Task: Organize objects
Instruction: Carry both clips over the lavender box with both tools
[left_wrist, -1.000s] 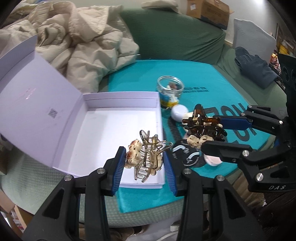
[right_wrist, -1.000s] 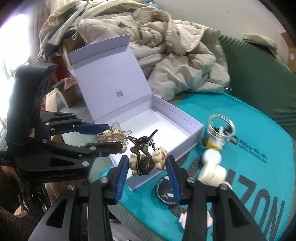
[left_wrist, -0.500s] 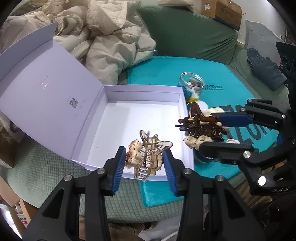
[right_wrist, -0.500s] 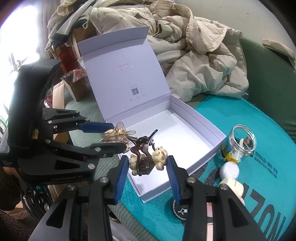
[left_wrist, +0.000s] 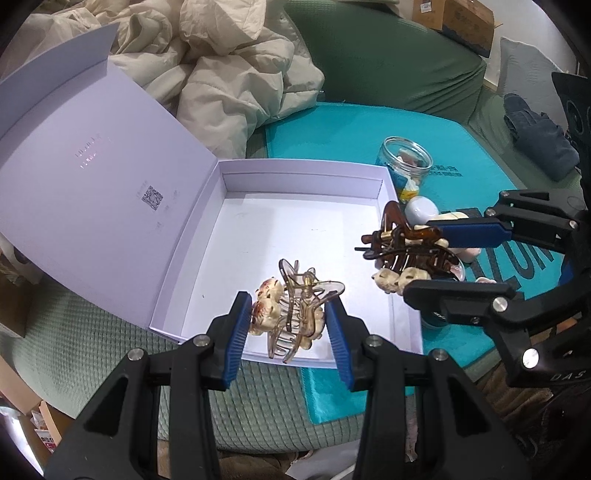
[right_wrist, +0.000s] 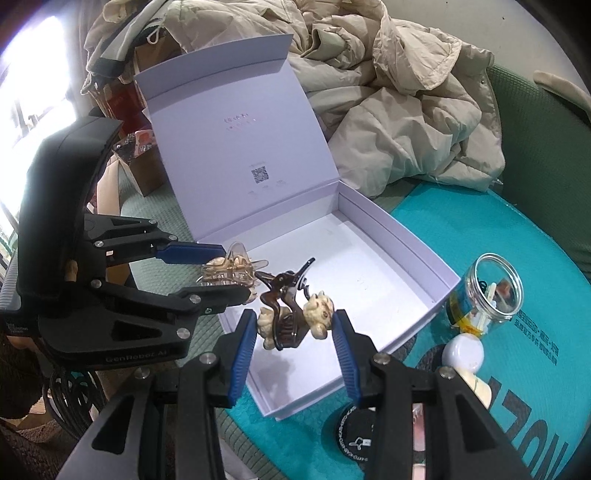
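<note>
The left tool (left_wrist: 288, 325) is closed on a clear hair claw with cream bear charms (left_wrist: 295, 317), holding it over the near edge of the open white box (left_wrist: 295, 229). The right tool (right_wrist: 295, 328) is clamped on a dark brown hair claw with cream bears (right_wrist: 291, 314), which hangs above the box's near corner, just at 3 o'clock of the clear claw in the left wrist view. On the teal mat (left_wrist: 332, 133) at 2 o'clock of the box stands a glass jar (left_wrist: 406, 162), with a white ball (left_wrist: 421, 208) just in front of it.

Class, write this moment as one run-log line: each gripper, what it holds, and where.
left gripper: shut on clear hair claw | right gripper: shut on brown hair claw | both above open white box
</note>
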